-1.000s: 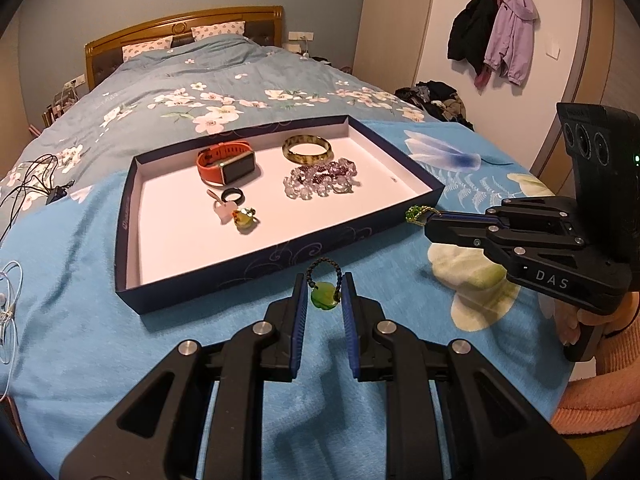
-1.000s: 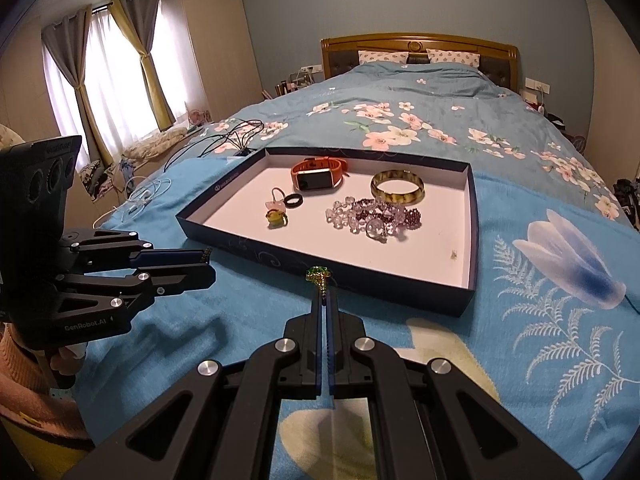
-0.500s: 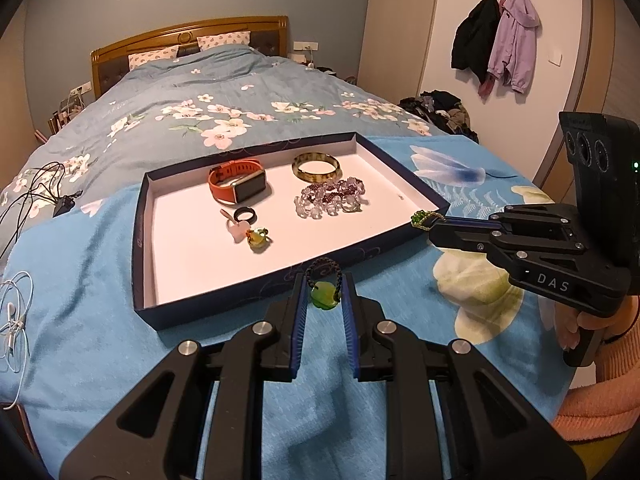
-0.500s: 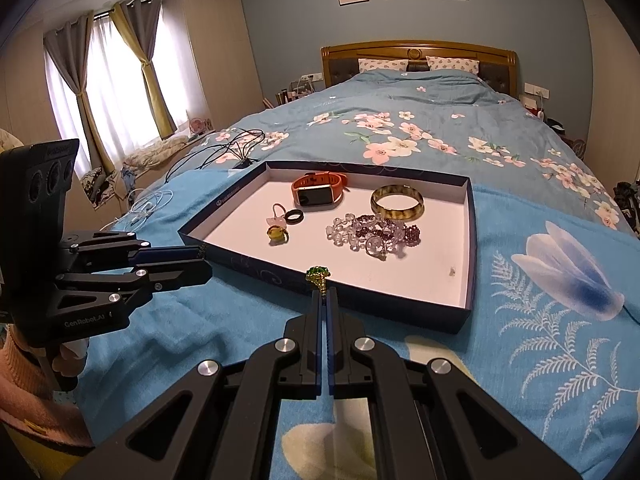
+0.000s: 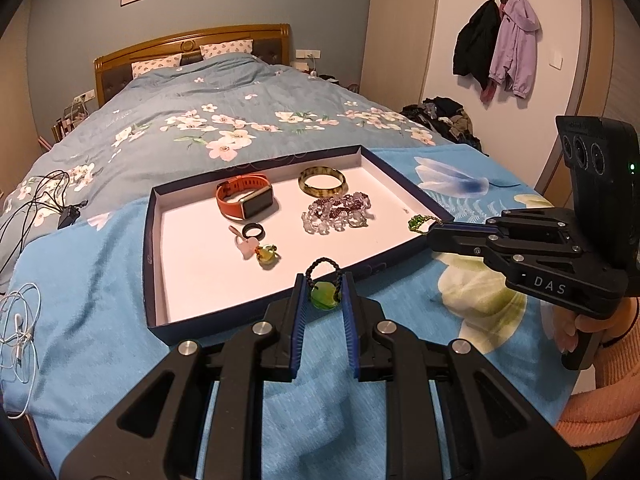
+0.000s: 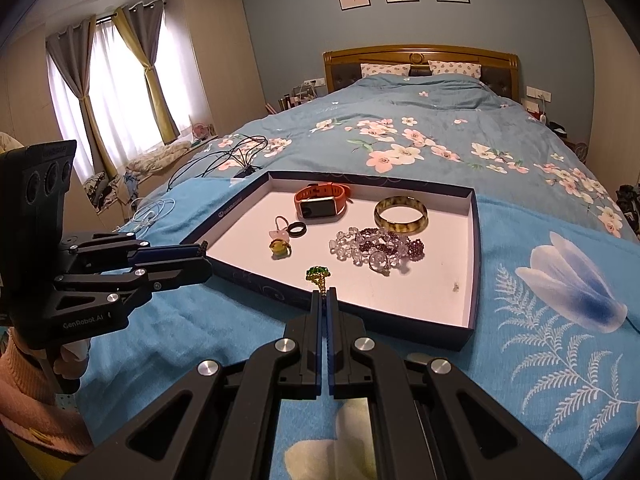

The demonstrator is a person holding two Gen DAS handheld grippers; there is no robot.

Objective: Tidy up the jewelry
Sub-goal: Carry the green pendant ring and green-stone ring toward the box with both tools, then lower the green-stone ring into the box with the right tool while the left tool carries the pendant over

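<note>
Protruding beyond right gripper (image 6: pixel 324 296) tips: green ring (image 6: pixel 317 273).

Bed (image 6: pixel 460 128) with blue floral duvet, dark-rimmed tray (image 6: pixel 475 248) resting on it, black cables (image 5: pixel 36 196) and white earphones (image 5: pixel 18 320) alongside

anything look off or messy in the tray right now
Mostly tidy. One oddity: the clear and purple bead bracelets lie tangled in a heap inside the box tray, while the amber bangle and orange watch lie apart.

Tray (image 5: pixel 152 264) on bed (image 5: pixel 200 120), watch (image 5: pixel 246 196) beside bangle (image 5: pixel 322 181), beads (image 5: pixel 336 214) before bangle
</note>
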